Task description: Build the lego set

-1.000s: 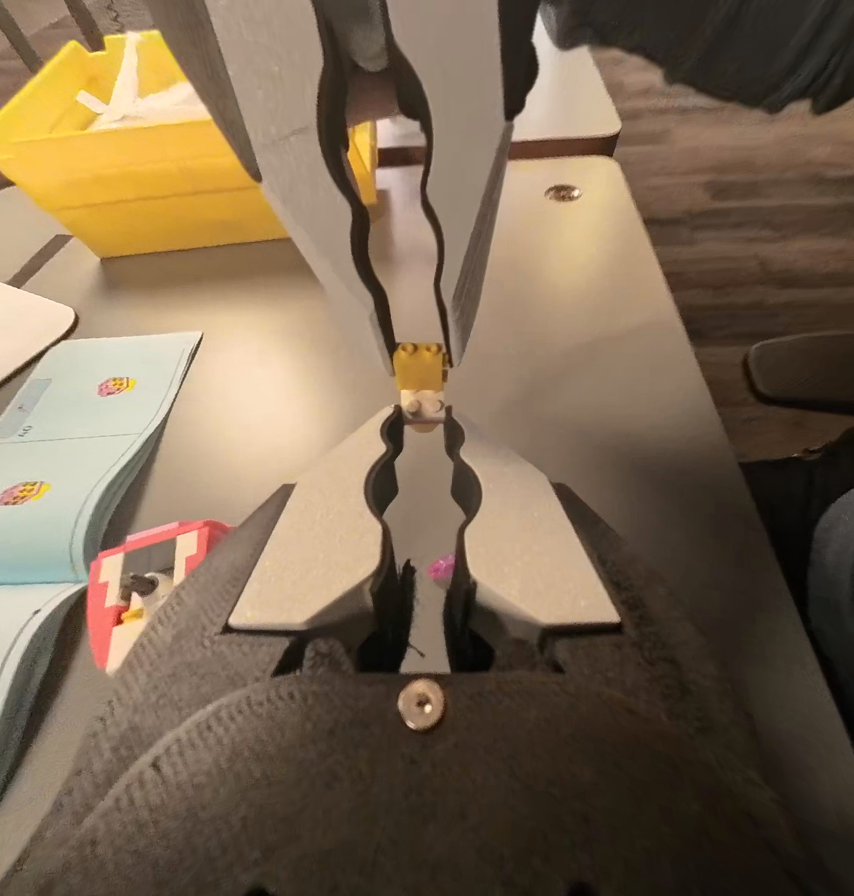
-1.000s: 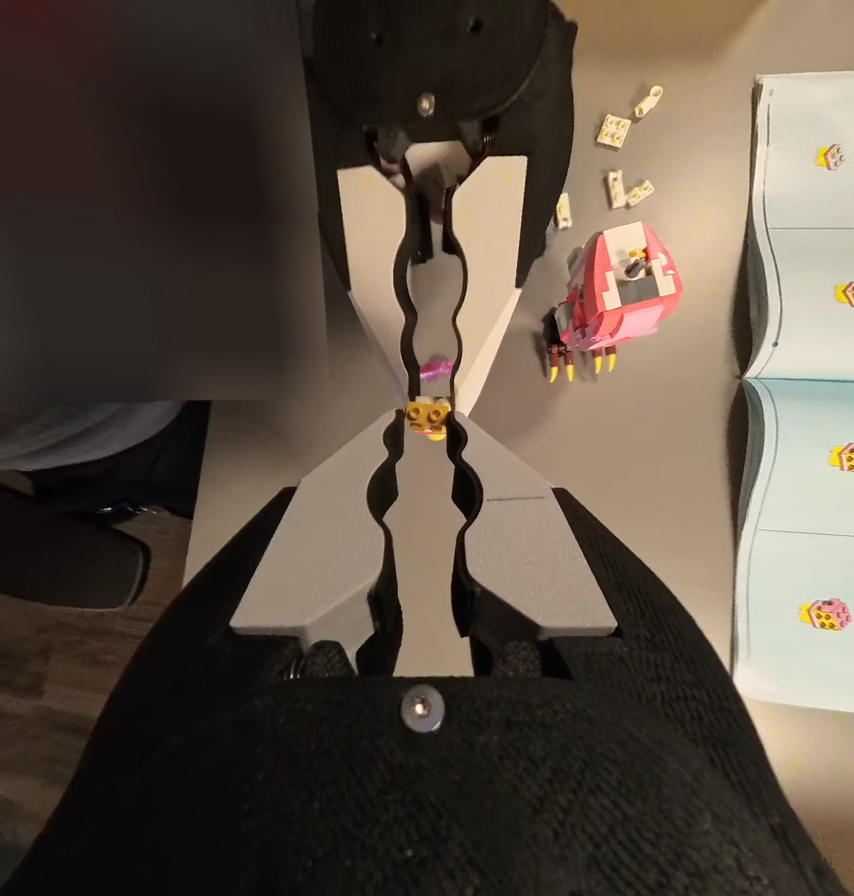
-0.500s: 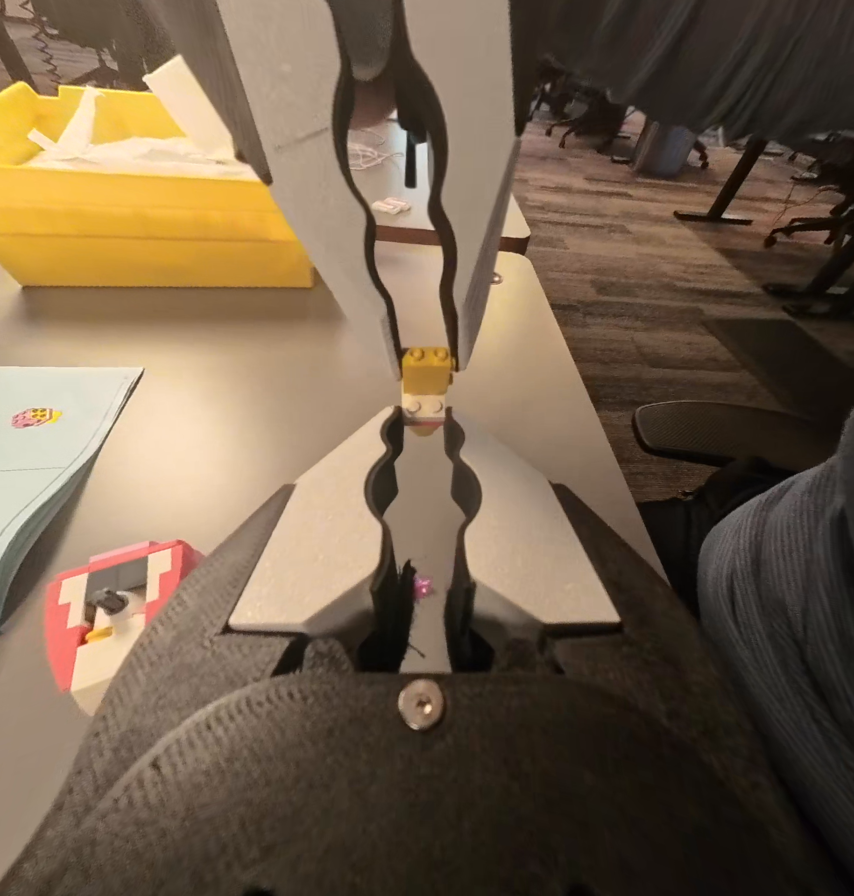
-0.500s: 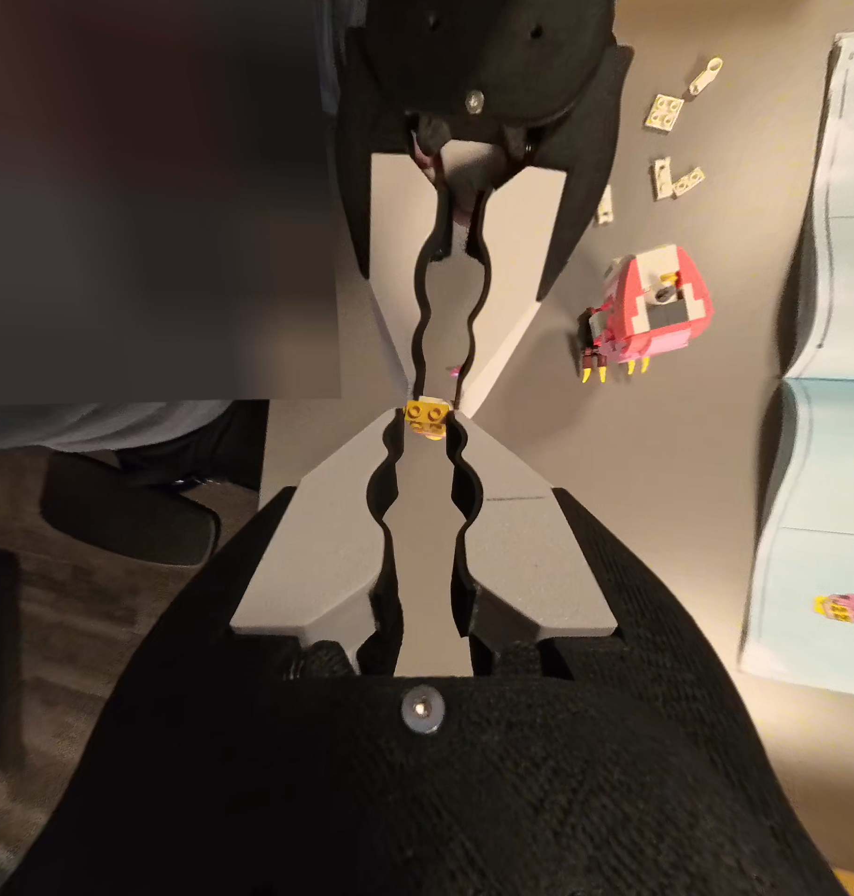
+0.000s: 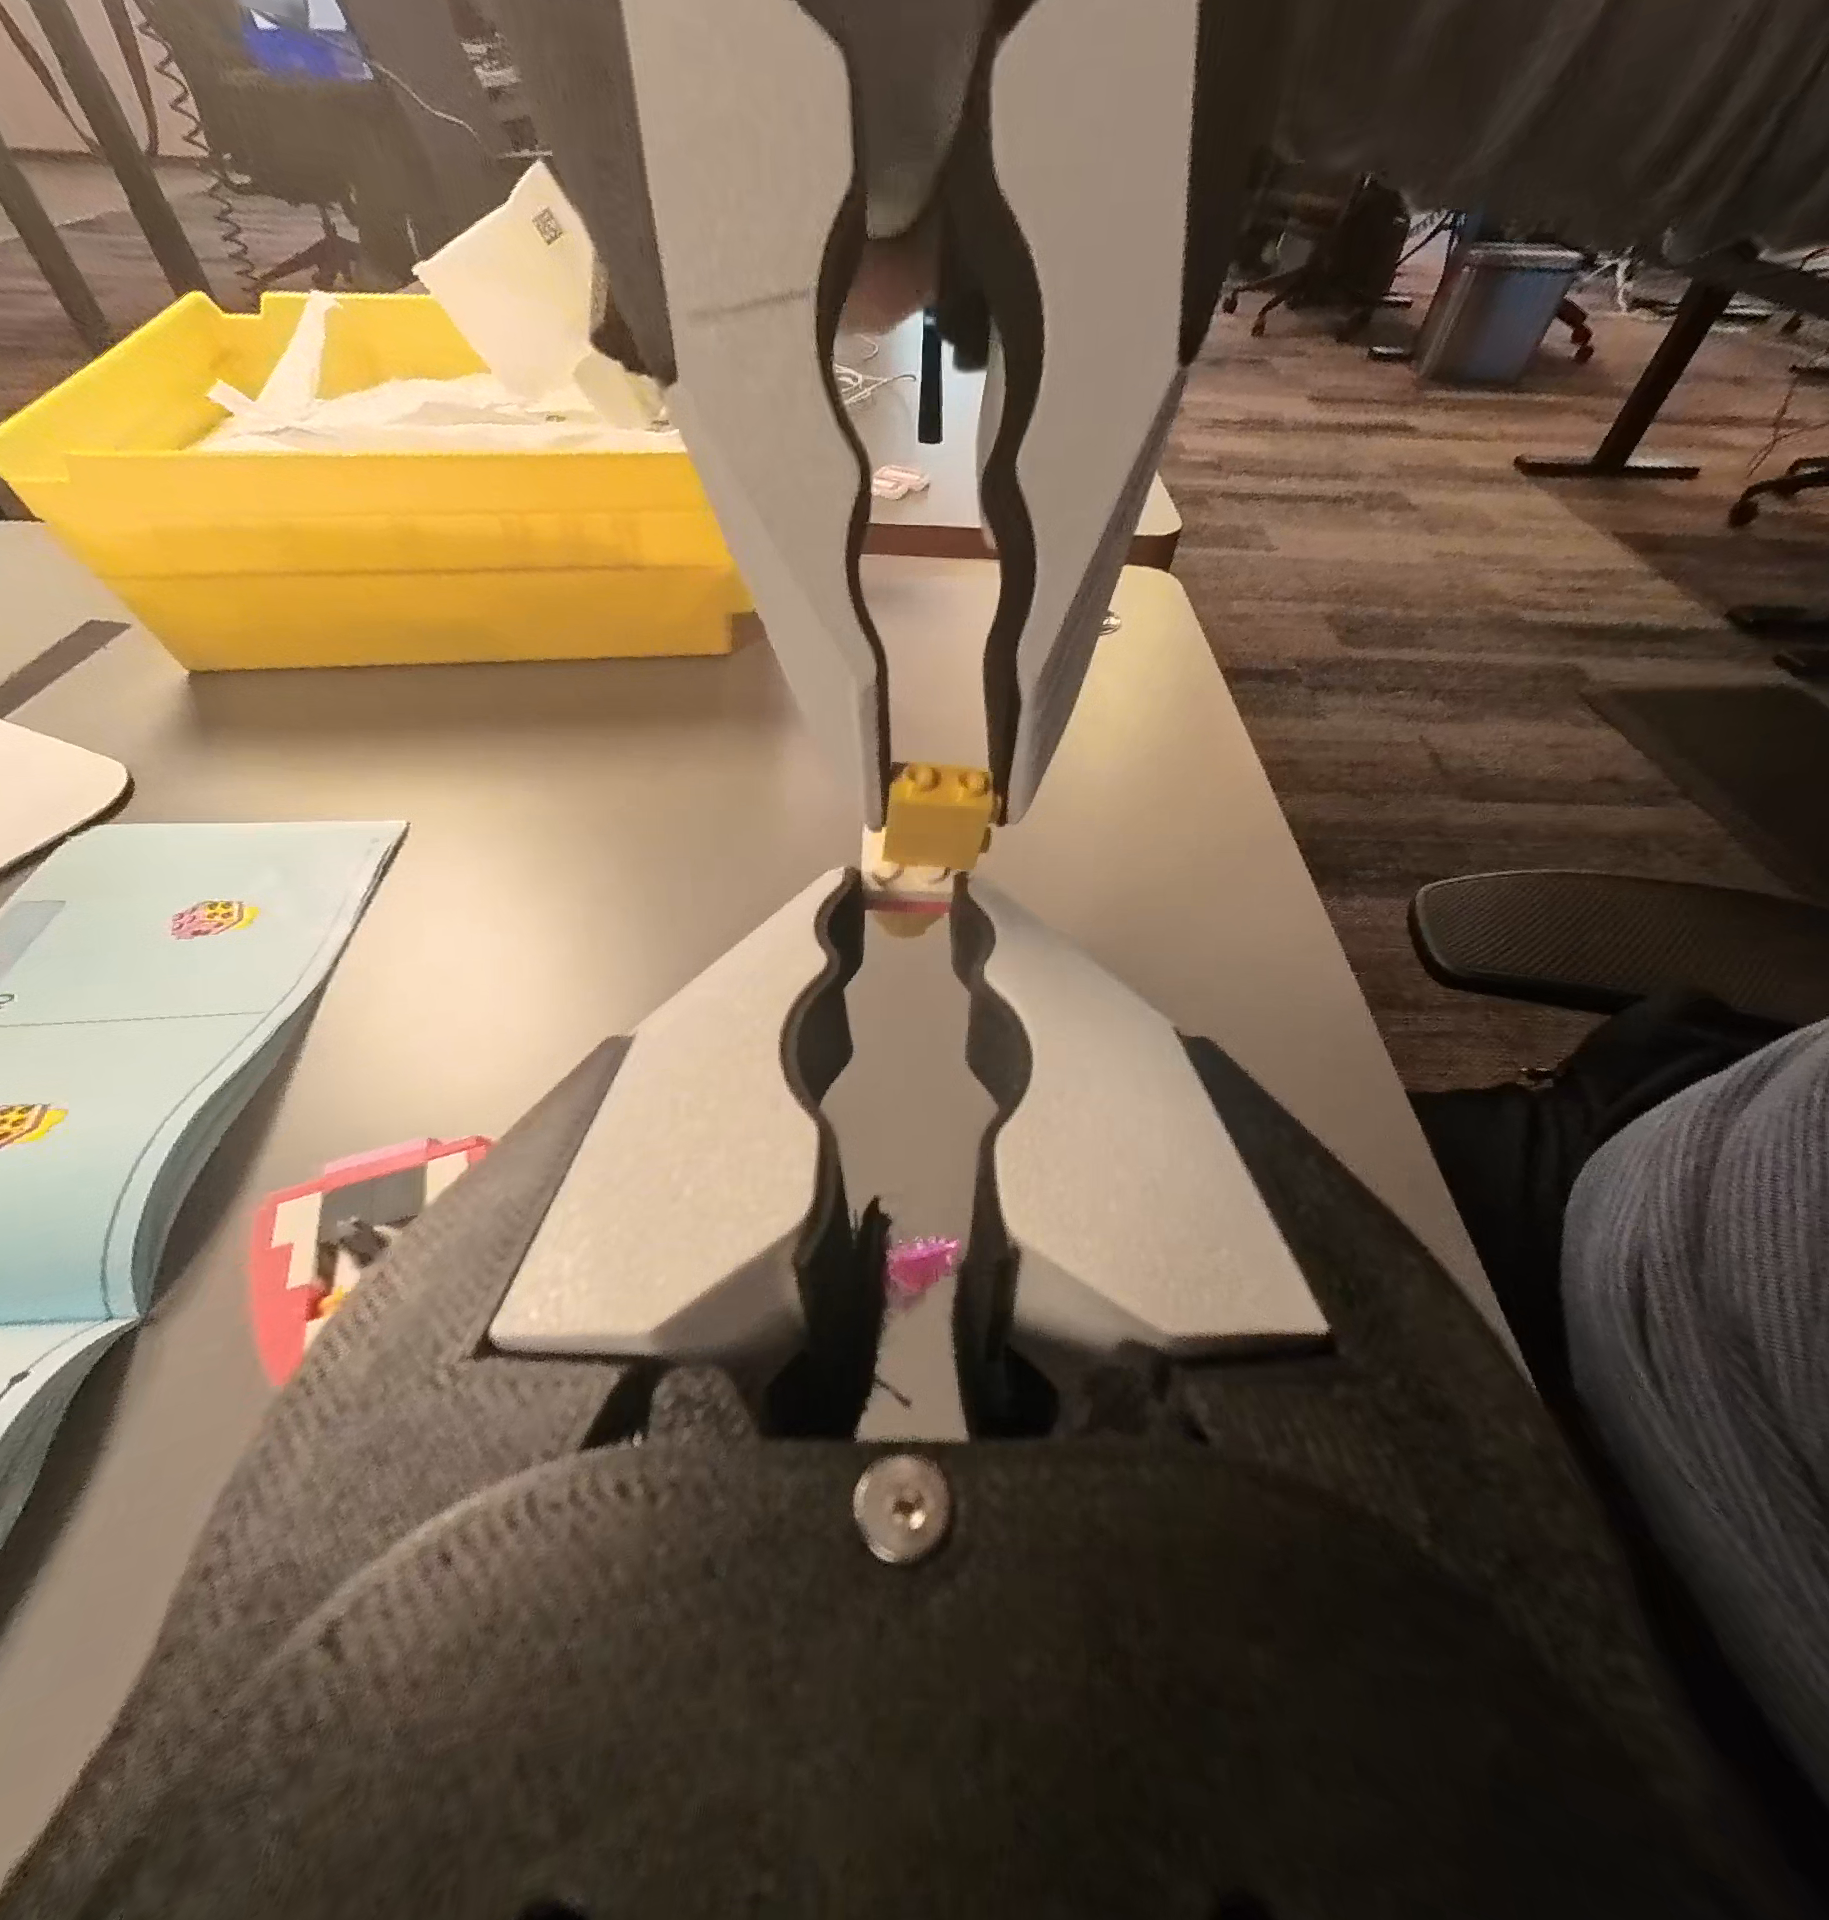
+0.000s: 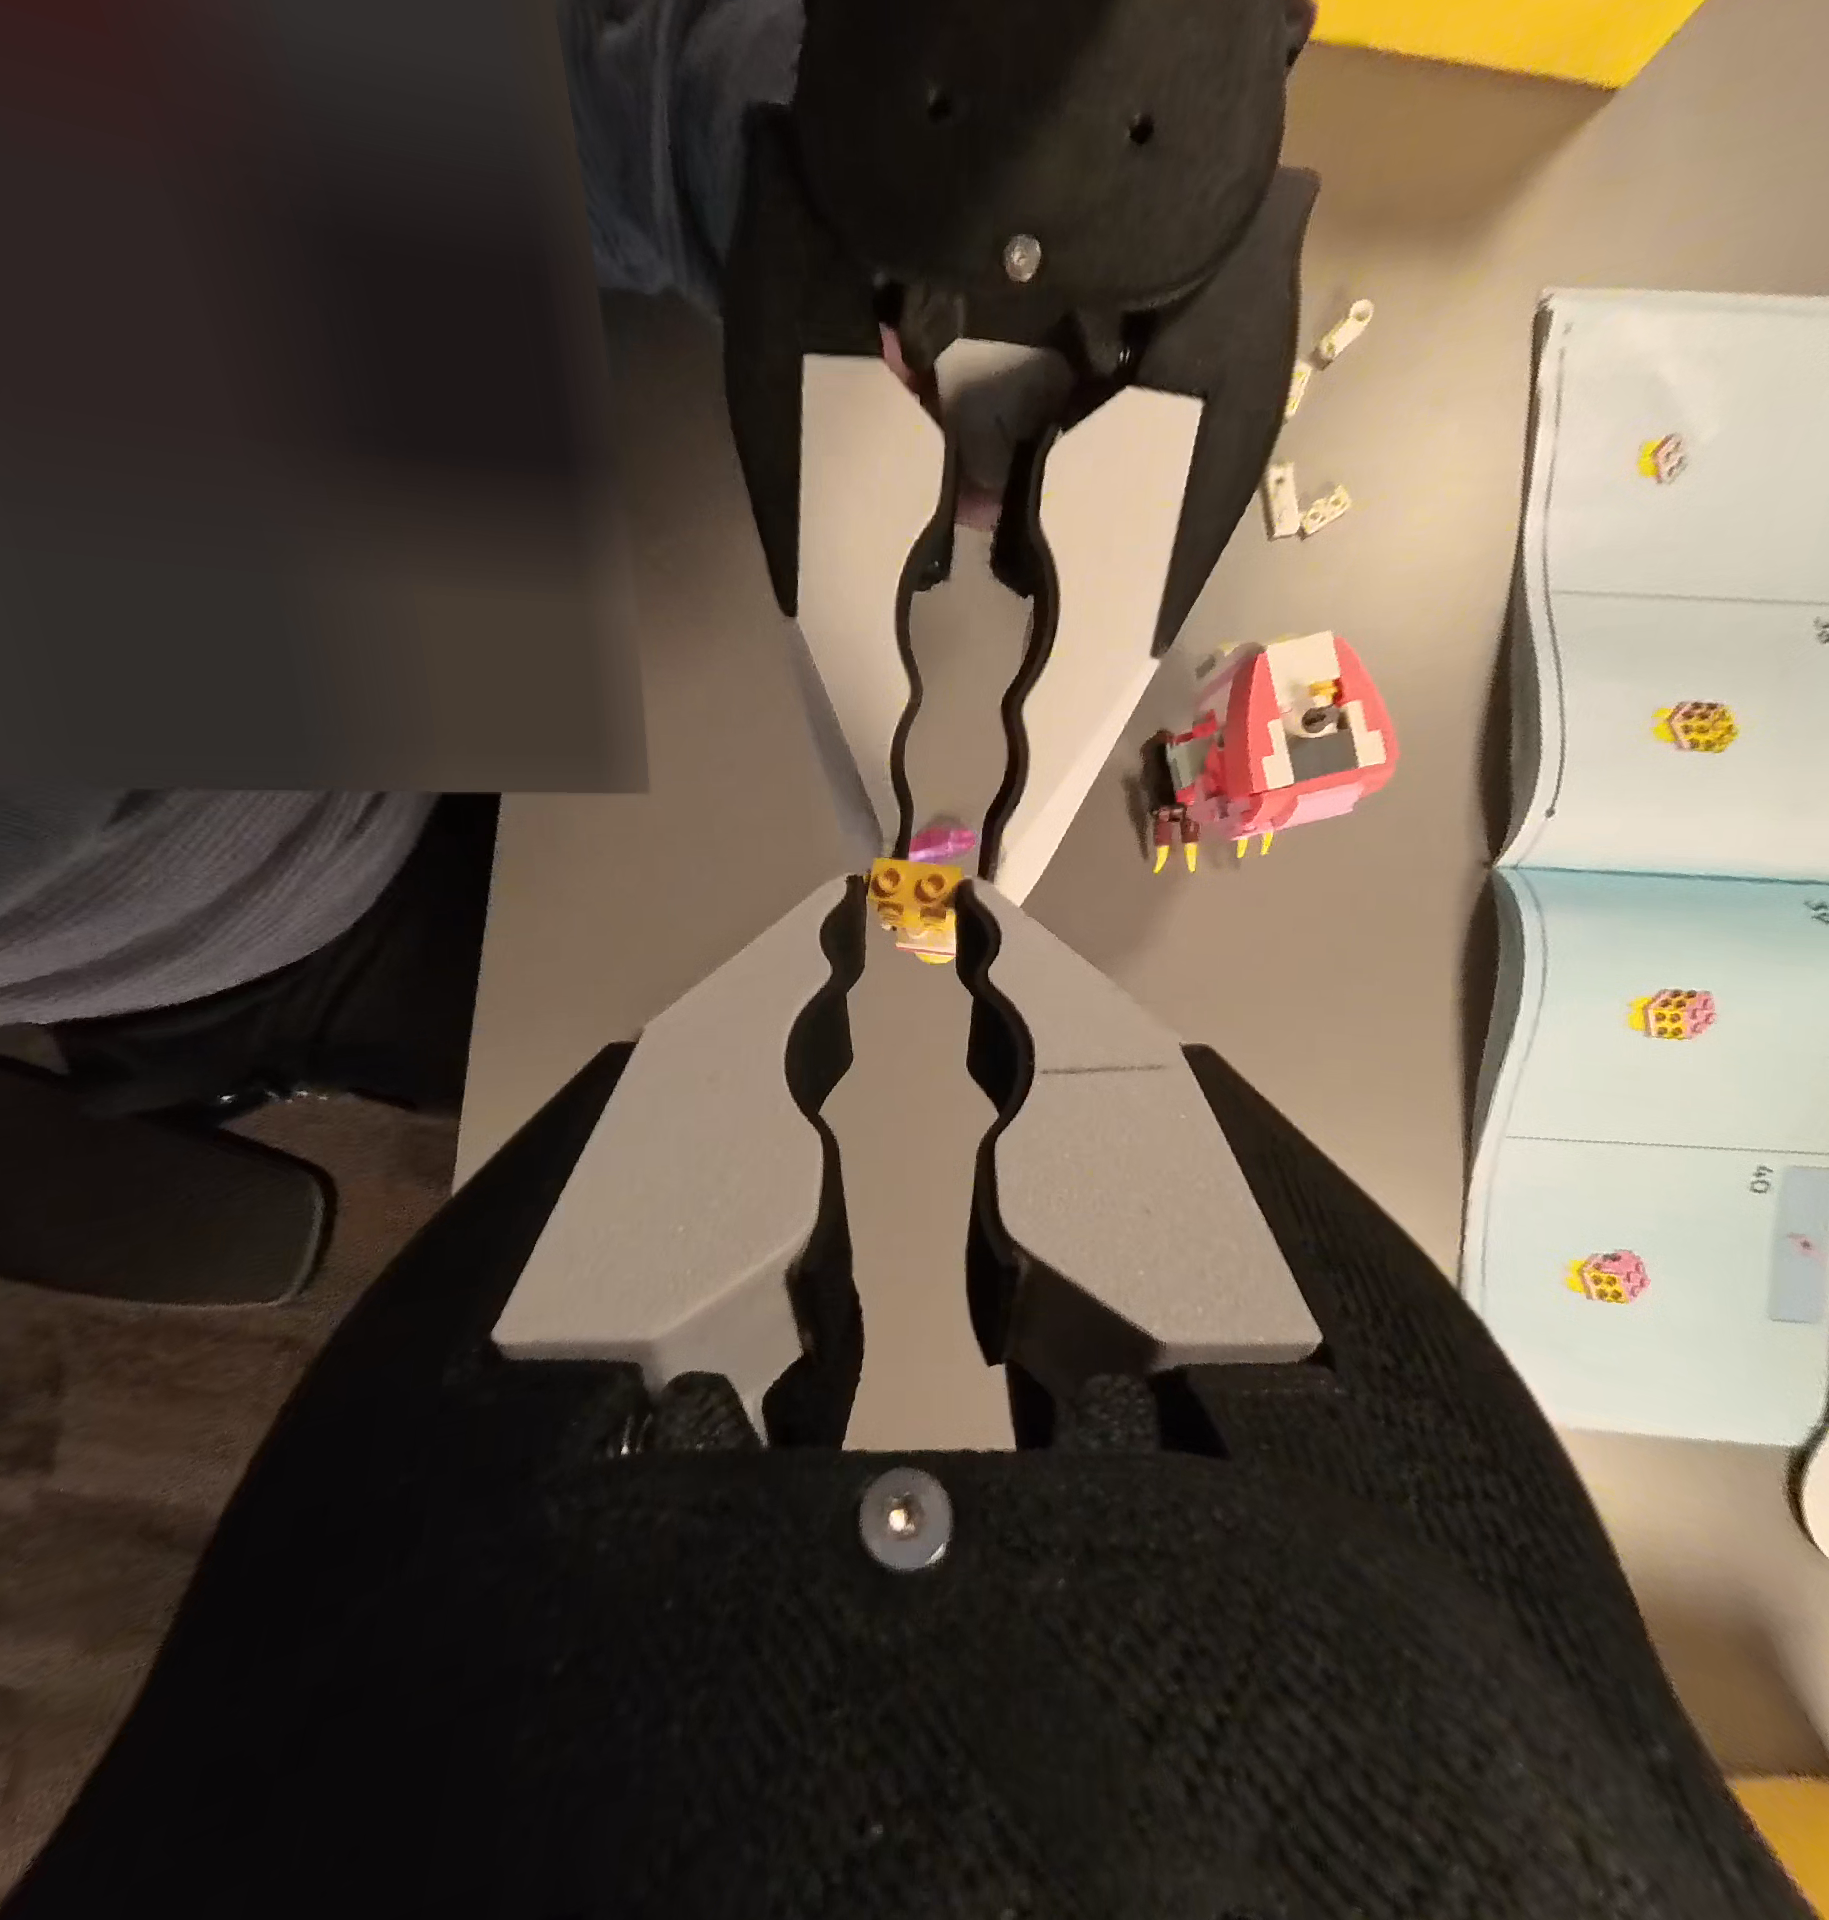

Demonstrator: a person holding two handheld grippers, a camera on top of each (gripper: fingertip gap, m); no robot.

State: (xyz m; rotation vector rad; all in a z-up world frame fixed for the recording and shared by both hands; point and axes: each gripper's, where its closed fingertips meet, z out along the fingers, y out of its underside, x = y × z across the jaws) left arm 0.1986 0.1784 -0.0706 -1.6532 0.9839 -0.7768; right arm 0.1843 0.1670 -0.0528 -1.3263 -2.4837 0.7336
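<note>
My two grippers meet tip to tip above the grey table (image 5: 598,790). In the left wrist view my left gripper (image 5: 908,896) is shut on a small white piece with a pink stripe (image 5: 905,883). My right gripper (image 5: 939,810) comes down from above, shut on a yellow brick (image 5: 939,826) that sits against the top of the white piece. In the right wrist view my right gripper (image 6: 912,896) has both pads on the sides of the yellow brick (image 6: 915,894). The white piece (image 6: 925,940) shows beside it, and the left gripper (image 6: 941,847) reaches in from the top.
A pink clear piece (image 5: 920,1262) lies on the table under the grippers. A red and pink brick model (image 6: 1294,748), loose white pieces (image 6: 1305,499) and an open light-blue booklet (image 6: 1668,831) lie nearby. A yellow bin (image 5: 370,540) stands at the back. A person's leg (image 5: 1720,1351) is at the table's right edge. The tips of both grippers are at nearly the same place.
Both grippers kept their grips and tilted together, so the left view now shows more of the room. The yellow brick has closed onto the white piece and now covers its studs.
</note>
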